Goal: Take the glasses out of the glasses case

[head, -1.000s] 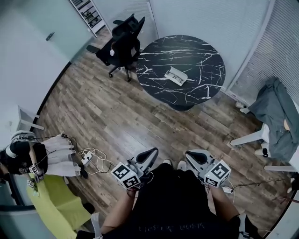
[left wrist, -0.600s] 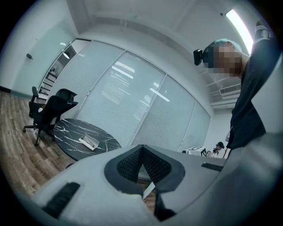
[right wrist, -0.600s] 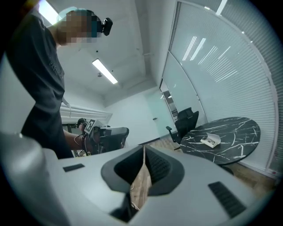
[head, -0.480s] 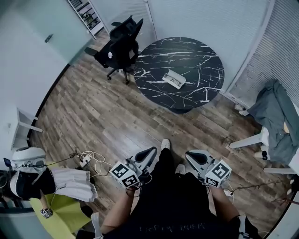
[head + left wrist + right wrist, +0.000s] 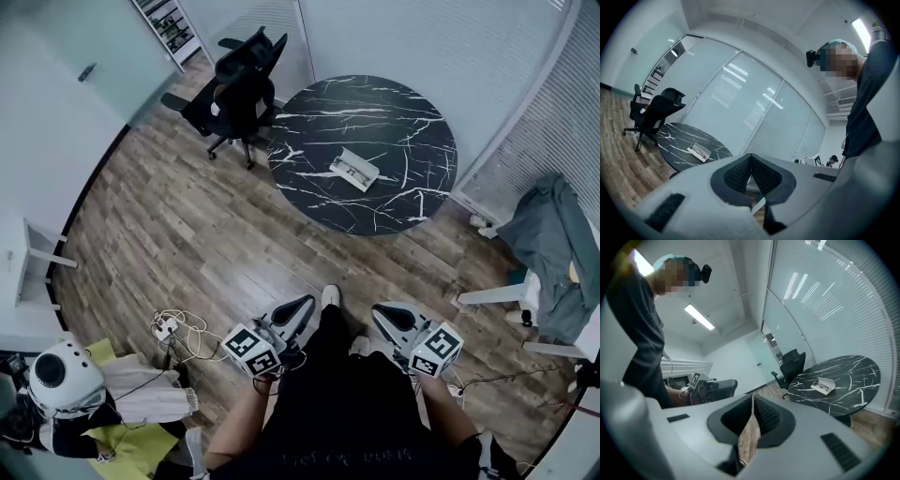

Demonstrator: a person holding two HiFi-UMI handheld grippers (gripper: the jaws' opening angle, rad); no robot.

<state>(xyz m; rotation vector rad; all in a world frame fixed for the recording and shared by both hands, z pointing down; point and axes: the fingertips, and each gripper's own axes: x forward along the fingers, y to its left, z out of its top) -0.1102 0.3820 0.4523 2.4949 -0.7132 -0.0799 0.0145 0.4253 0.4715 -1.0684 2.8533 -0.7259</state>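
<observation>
As the person walks toward the table (image 5: 398, 112), the change over the last second is all approach: one shoe (image 5: 330, 296) is now out ahead of the body, where a second ago both feet sat close under it, and the glasses case (image 5: 354, 170) has drifted lower in the head view, so range is closing. Nothing on the table itself has moved. Case lies open near the middle of the dark marbled top, lid flipped back; thin dark lines inside are probably the glasses, too small to confirm. Held low at the waist, the left hand-held gripper (image 5: 302, 307) has its pads pressed together at the tips with nothing between them. Same for the right hand-held gripper (image 5: 382, 314): tips meeting, empty, only wood floor (image 5: 216, 225) showing through the slit behind. Both point roughly at the table, well apart from the case, which both gripper views show ahead and small. A second person (image 5: 66, 389) at lower left has also shifted along the wall, white helmet now up; unrelated. An office chair (image 5: 234, 89) stands beside the table's far-left rim, off the approach line. My read: no contact, task proper not started. More steps needed, then the jaws must spread before any pick, probably one steadying the case while the other lifts the frame.
</observation>
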